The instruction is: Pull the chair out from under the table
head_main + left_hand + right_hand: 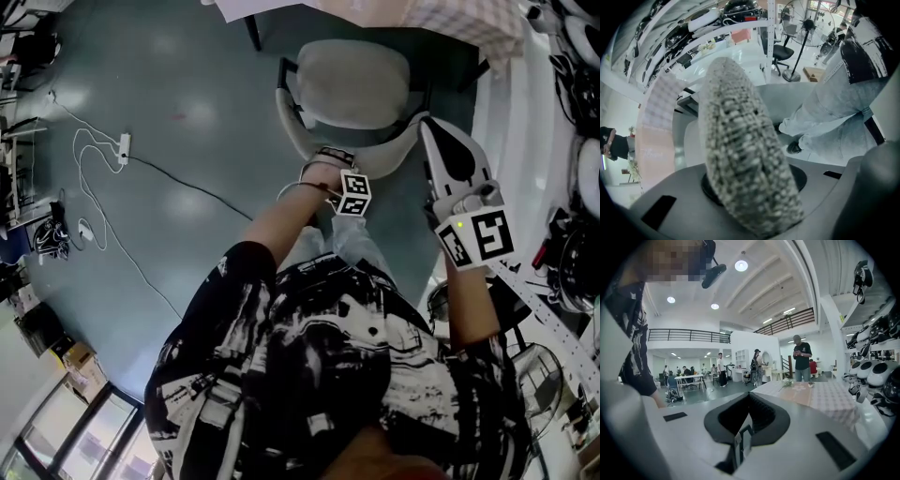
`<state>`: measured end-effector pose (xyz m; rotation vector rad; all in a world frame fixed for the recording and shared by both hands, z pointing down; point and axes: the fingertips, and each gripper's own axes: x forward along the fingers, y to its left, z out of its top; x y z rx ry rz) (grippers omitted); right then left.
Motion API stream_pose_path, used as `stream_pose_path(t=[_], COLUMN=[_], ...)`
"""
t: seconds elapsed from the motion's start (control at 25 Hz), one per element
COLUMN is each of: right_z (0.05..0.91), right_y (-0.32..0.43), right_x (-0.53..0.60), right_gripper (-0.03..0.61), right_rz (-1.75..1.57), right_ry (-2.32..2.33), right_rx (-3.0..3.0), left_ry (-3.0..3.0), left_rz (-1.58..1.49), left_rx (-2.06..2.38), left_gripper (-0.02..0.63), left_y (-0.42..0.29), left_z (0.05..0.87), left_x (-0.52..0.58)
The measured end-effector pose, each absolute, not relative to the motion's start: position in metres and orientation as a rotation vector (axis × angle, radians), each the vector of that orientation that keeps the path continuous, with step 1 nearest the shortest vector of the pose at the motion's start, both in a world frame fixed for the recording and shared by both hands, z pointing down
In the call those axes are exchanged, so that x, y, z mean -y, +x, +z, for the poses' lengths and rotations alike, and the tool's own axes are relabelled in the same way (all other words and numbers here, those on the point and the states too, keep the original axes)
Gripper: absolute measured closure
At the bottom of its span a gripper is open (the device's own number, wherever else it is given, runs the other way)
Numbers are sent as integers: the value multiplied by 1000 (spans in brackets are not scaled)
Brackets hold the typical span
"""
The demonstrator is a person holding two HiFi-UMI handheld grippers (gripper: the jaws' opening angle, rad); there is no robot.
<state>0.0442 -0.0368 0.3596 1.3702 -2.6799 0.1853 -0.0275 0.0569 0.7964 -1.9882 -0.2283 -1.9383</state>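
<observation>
the chair [352, 89] stands just at the near edge of the table [464, 23], which carries a checked cloth. its grey padded seat shows almost whole in the head view, with only the front edge close to the cloth's hem. the chair's front-to-back axis runs up and down that picture: the front faces the table and the curved backrest faces the person. the backrest wraps round the rear of the seat, and a dark frame piece shows on the seat's left side.

the left gripper [330, 167] points down onto the top of the backrest. its jaws are clamped on the woven, speckled rim, which fills the middle of the left gripper view and stands on edge between them. the right gripper [429, 129] is beside the chair's right rear corner and apart from it. it points roughly level toward the table, with its jaws pressed together and nothing between them.

the person's legs are directly behind the backrest. to the left lies a wide stretch of teal floor [169, 103], crossed only by a white cable [89, 178] and a power strip [123, 147], well away from the chair. to the right, shelving [577, 178] with white parts stands near.
</observation>
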Motion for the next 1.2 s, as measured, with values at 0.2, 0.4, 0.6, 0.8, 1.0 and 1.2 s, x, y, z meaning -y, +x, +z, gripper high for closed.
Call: stream_pose_path(t=[0.2, 0.4, 0.6, 0.8, 1.0, 1.2], right_z=[358, 354, 354, 361, 353, 352], right_y=[23, 15, 5, 1, -1, 8], right_x=[20, -3, -36, -73, -84, -77], right_gripper=[580, 580, 580, 580, 580, 580], right_rz=[196, 188, 189, 226, 218, 209], right_ry=[1421, 1507, 1629, 1720, 1733, 1703], right_rx=[2641, 2591, 2526, 2452, 2429, 2456], left_ry=[-1980, -1977, -1971, -1954, -1954, -1956], left_rz=[-1933, -1940, -1929, -1920, -1934, -1922], left_rx=[240, 248, 257, 277, 283, 297], left_gripper=[480, 479, 479, 479, 479, 479], left_y=[-37, -42, -50, -56, -62, -55], left_z=[793, 793, 793, 795, 794, 797], left_x=[-66, -78, -95, -113, -128, -133])
